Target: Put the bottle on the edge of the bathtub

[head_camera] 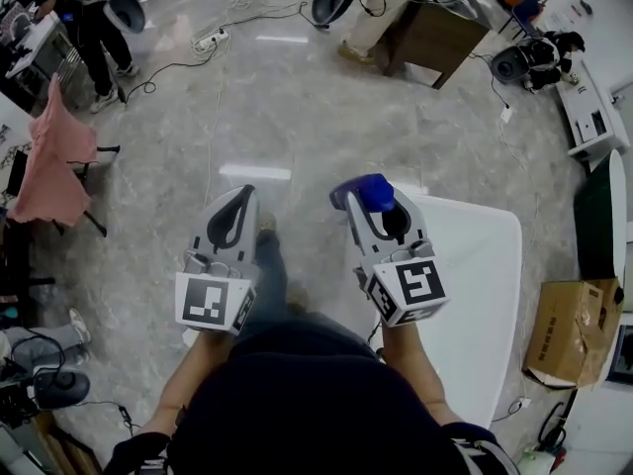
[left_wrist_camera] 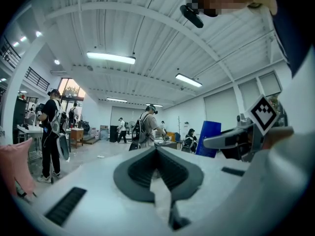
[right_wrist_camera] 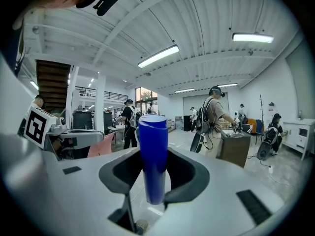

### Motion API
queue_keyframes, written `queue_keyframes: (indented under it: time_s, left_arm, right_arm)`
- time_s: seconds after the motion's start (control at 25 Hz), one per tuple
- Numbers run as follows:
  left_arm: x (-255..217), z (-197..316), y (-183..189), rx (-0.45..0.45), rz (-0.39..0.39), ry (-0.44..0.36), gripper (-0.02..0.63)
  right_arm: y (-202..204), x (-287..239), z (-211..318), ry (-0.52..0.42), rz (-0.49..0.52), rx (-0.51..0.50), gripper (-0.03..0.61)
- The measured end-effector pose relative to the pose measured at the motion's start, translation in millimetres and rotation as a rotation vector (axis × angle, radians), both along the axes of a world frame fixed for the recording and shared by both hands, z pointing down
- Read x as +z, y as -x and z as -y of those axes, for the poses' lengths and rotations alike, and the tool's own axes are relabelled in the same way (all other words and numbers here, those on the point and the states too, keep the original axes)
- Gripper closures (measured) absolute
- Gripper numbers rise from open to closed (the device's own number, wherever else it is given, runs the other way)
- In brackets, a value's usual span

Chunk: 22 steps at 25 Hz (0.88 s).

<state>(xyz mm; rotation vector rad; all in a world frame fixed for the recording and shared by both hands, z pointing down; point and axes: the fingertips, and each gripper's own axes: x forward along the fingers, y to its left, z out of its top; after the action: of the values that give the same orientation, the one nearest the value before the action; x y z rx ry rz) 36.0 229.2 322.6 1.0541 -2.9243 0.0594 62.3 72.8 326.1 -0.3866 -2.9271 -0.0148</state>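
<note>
The right tool [head_camera: 379,216] is clenched on the blue bottle [right_wrist_camera: 153,151], held upright by the far-left corner of the white tub [head_camera: 485,265]. Best to keep it vertical, carry it right over the rim and seat its base flat before releasing. The left tool [head_camera: 235,216] is closed and empty

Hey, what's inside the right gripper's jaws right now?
A blue bottle stands upright there, clamped by the right gripper, its top rising above the jaws. The bottle is opaque, so whatever is inside it cannot be seen.
</note>
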Motion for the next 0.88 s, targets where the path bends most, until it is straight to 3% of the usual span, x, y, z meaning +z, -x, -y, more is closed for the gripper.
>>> queue_keyframes:
  time_s: [0.4, 0.64, 0.88]
  left_arm:
    - [-3, 17, 136, 0.059, -0.006, -0.009, 0.612]
    - [-18, 29, 219, 0.14, 0.026, -0.003, 0.612]
    - [-28, 52, 281, 0.227, 0.026, -0.013, 0.612]
  right_arm:
    - [124, 2, 12, -0.007, 0.016, 0.07, 0.419]
    - [203, -7, 15, -0.008, 0.026, 0.135, 0.419]
    - [256, -15, 29, -0.012, 0.021, 0.215, 0.419]
